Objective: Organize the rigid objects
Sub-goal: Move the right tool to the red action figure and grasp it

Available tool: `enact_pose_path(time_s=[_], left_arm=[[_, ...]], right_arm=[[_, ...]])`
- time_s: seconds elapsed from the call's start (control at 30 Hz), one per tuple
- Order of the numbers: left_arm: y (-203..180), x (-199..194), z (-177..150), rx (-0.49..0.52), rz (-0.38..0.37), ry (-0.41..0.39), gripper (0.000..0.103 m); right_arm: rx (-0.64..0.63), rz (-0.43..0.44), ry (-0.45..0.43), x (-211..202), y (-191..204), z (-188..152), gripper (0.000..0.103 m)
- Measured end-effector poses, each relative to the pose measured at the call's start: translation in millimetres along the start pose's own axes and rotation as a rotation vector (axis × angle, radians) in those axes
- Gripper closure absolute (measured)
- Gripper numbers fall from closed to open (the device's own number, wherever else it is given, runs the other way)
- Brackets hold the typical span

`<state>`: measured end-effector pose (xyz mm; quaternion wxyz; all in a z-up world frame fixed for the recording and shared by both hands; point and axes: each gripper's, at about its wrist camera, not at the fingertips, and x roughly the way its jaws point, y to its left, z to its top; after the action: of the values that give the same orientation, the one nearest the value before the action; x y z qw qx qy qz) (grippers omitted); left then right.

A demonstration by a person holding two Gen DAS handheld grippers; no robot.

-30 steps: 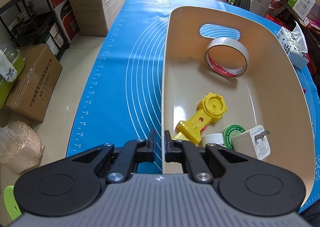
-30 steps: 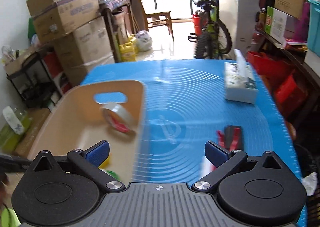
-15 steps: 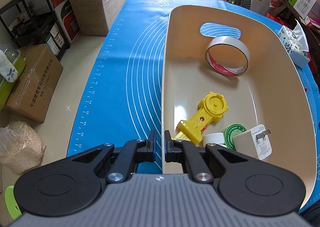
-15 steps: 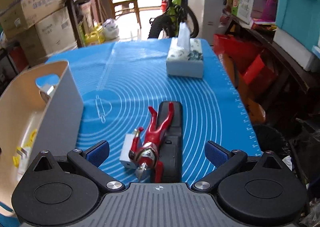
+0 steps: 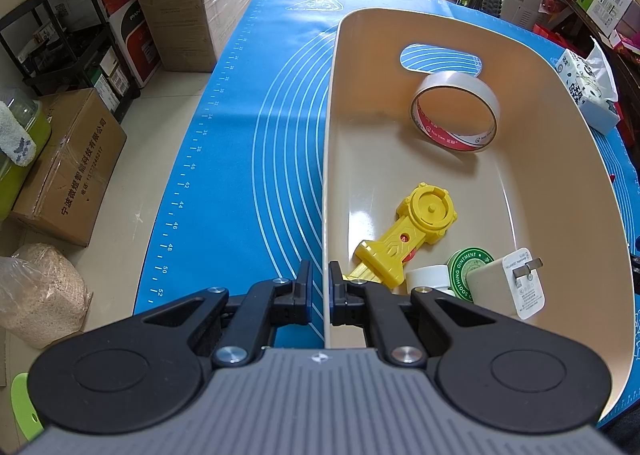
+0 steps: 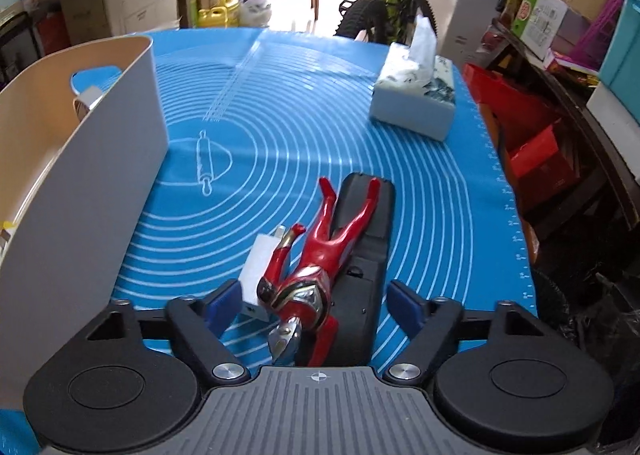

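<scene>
Left gripper is clamped on the near left wall of the bin, one finger outside, one inside. Bin sits on the blue mat.

In the bin: tape roll leaning toward the far end by the handle slot; yellow toy flat mid-floor; green-lidded tin, a white round piece and a white charger bunched at the near end, touching or overlapping.

Right gripper is spread wide, low over the mat, holding nothing. Between its fingers: red figure lying head toward the camera, legs away, partly on top of a black remote. A small white block lies just left of the figure, touching its arm. Left pad is near that block; contact unclear.

Tissue box stands well apart at the mat's far right. Bin wall is to the left.
</scene>
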<state>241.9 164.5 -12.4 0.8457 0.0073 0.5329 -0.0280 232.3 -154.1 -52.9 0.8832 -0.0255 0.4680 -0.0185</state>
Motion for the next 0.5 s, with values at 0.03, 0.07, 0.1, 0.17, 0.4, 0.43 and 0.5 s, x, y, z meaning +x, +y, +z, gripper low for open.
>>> enact_pose_path(time_s=[0.03, 0.07, 0.1, 0.17, 0.4, 0.43, 0.5], left_arm=[[-0.2, -0.1, 0.0, 0.0, 0.0, 0.0, 0.094], [-0.1, -0.1, 0.0, 0.0, 0.0, 0.0, 0.094], [0.1, 0.0, 0.0, 0.0, 0.001, 0.0, 0.094], [-1.6, 0.6, 0.1, 0.001, 0.003, 0.002, 0.094], [-1.3, 1.1, 0.0, 0.003, 0.004, 0.002, 0.094], [-1.0, 1.1, 0.0, 0.003, 0.003, 0.002, 0.094], [-1.1, 1.1, 0.1, 0.002, 0.003, 0.003, 0.094]], right_arm=[[-0.005, 0.009, -0.001, 0.1, -0.5, -0.9, 0.027], [-0.011, 0.014, -0.003, 0.0, -0.5, -1.3, 0.027], [-0.019, 0.016, -0.006, -0.1, -0.4, -1.6, 0.028], [-0.033, 0.038, -0.008, -0.1, 1.1, -1.5, 0.032], [-0.044, 0.101, 0.042, 1.1, 6.4, -2.0, 0.06], [-0.045, 0.104, 0.041, 0.2, 7.2, -3.9, 0.06], [-0.042, 0.106, 0.036, -2.2, 8.3, -7.1, 0.06]])
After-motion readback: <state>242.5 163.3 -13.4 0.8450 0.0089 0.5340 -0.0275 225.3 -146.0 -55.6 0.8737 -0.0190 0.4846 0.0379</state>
